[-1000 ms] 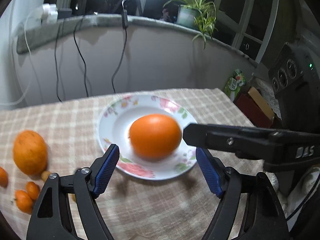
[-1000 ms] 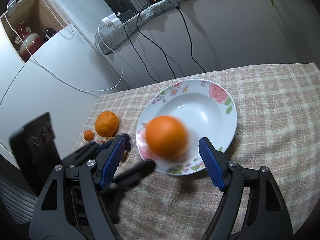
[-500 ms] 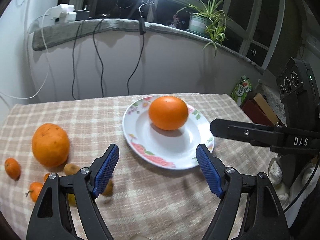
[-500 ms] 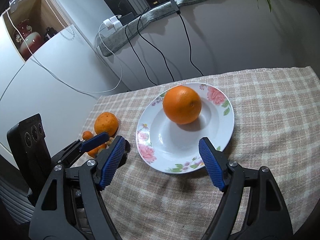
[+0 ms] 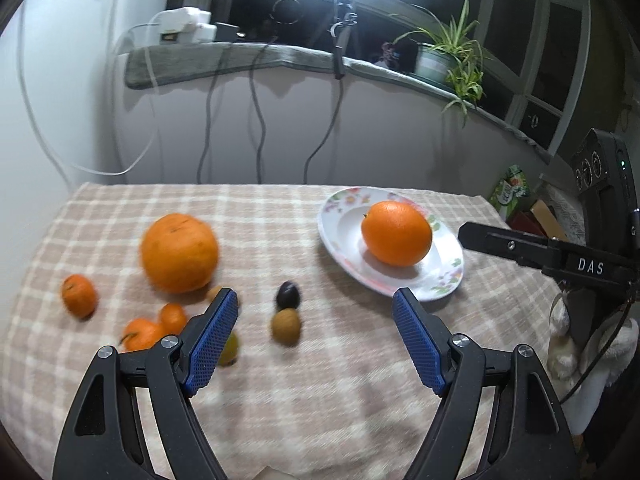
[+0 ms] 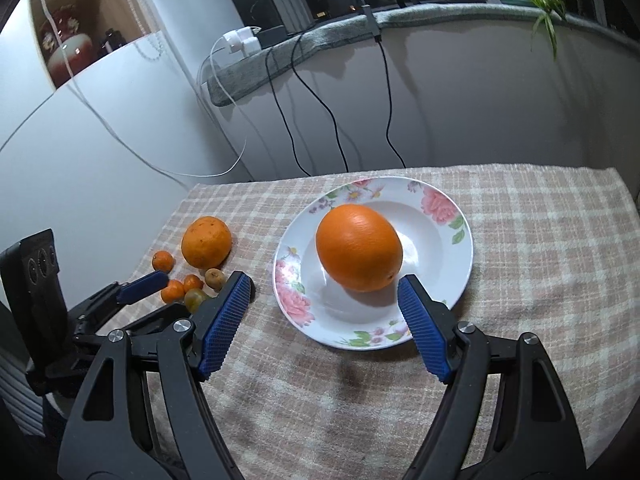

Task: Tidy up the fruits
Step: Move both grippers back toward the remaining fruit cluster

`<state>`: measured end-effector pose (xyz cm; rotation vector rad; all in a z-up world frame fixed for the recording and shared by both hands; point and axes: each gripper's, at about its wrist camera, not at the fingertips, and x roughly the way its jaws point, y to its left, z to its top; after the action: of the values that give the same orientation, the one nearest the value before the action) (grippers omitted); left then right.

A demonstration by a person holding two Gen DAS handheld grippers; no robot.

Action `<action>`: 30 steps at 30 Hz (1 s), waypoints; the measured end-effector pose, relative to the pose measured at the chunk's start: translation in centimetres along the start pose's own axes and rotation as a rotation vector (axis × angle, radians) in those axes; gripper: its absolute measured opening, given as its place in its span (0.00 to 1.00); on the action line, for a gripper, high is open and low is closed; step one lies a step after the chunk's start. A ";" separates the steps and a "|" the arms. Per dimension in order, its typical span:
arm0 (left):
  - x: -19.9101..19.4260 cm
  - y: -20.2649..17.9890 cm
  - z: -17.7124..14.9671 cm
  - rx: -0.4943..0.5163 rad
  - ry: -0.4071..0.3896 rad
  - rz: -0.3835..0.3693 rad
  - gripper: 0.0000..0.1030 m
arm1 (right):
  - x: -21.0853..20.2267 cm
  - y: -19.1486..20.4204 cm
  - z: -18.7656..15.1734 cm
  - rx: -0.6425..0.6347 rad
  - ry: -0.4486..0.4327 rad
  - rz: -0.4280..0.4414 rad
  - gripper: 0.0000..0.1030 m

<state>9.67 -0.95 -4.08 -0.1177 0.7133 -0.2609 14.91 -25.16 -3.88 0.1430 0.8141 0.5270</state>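
Your left gripper [image 5: 316,304] has swung left off the plate [image 6: 460,240], where the orange [image 6: 359,247] now sits. Both grippers gape empty — your right gripper [image 6: 324,304] hangs by the plate's near rim. Left of it lie a second orange [image 5: 180,253], mandarins [image 5: 79,295] and a dark plum [image 5: 287,295] — nothing blocks them.

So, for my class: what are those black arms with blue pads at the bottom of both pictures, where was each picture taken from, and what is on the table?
They are two-finger tools a person holds, one per hand, each with a camera looking along its fingers. One picture comes from the left hand-held gripper, the other from the right hand-held gripper. Both stand open and hold nothing. On the checked tablecloth a flowered plate carries one large orange. Beside the plate lie a second large orange, several small tangerines, a dark plum and a brownish fruit.
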 end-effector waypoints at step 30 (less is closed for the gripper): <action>-2.9 9.3 -4.7 -0.232 0.037 0.097 0.59 | 3.5 6.5 -2.9 -0.170 0.101 0.108 0.83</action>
<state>6.32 8.70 -7.61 -0.2985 0.7820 -0.0872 12.28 -18.02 -6.08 0.0035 0.8593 0.7068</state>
